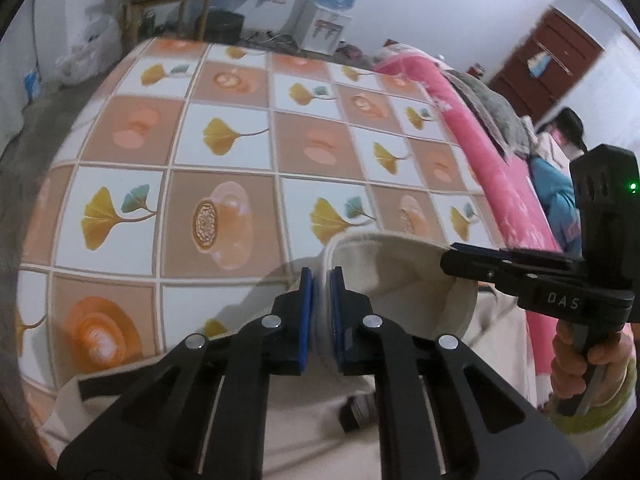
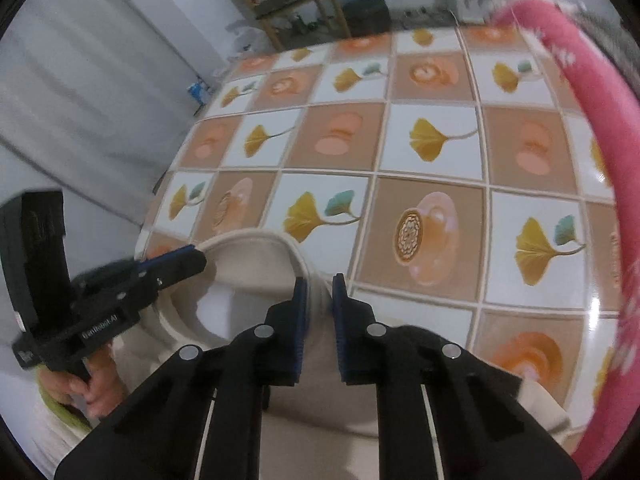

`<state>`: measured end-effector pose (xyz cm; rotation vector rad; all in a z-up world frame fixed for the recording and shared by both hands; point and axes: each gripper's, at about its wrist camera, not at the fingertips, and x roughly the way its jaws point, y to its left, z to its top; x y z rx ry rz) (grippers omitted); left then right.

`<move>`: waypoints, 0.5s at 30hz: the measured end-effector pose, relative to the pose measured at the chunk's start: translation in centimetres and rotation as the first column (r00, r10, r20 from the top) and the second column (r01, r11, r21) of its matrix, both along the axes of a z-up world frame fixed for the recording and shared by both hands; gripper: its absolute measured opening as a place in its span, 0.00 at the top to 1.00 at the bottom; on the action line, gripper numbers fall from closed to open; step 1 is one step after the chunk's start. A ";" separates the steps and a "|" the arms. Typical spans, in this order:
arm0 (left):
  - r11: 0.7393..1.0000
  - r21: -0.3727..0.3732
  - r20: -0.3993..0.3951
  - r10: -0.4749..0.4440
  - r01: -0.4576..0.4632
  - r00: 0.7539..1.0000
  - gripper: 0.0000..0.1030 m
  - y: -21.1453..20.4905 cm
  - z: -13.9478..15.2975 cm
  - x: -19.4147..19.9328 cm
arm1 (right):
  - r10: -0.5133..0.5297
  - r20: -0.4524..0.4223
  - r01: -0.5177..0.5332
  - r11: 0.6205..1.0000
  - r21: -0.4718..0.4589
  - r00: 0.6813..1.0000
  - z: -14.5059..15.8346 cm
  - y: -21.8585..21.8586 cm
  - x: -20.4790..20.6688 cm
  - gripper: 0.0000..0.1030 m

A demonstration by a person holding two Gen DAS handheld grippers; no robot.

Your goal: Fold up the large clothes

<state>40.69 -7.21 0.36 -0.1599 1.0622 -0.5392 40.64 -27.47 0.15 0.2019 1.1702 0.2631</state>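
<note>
A cream garment (image 1: 384,272) lies bunched at the near edge of a bed, its rolled hem forming an open loop. In the left wrist view my left gripper (image 1: 320,280) is shut on this hem, with the cloth pinched between the blue pads. My right gripper (image 1: 454,258) comes in from the right and grips the same hem further along. In the right wrist view the right gripper (image 2: 320,286) is shut on a fold of the cream garment (image 2: 256,264). The left gripper (image 2: 196,258) bites the hem at the left, held by a hand (image 2: 92,388).
The bed sheet (image 1: 224,140) is a checked print of ginkgo leaves and orange shapes. A pink blanket (image 1: 500,184) runs along its right side. A person (image 1: 560,140) sits beyond it. A water dispenser (image 1: 328,28), a wooden table (image 1: 168,4) and a brown door (image 1: 548,64) stand behind.
</note>
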 end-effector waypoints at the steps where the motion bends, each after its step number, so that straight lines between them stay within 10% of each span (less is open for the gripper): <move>1: 1.000 0.008 0.011 -0.012 0.012 1.000 0.91 -0.1 0.5 -0.6 | 0.013 0.010 -0.013 1.000 -0.009 1.000 0.4 0.2 -0.7 0.88; 15: 0.978 0.128 0.103 -0.178 0.165 0.979 0.92 0.8 2.3 -12.7 | 0.128 0.101 -0.109 0.979 -0.172 0.987 2.2 2.3 -12.1 0.89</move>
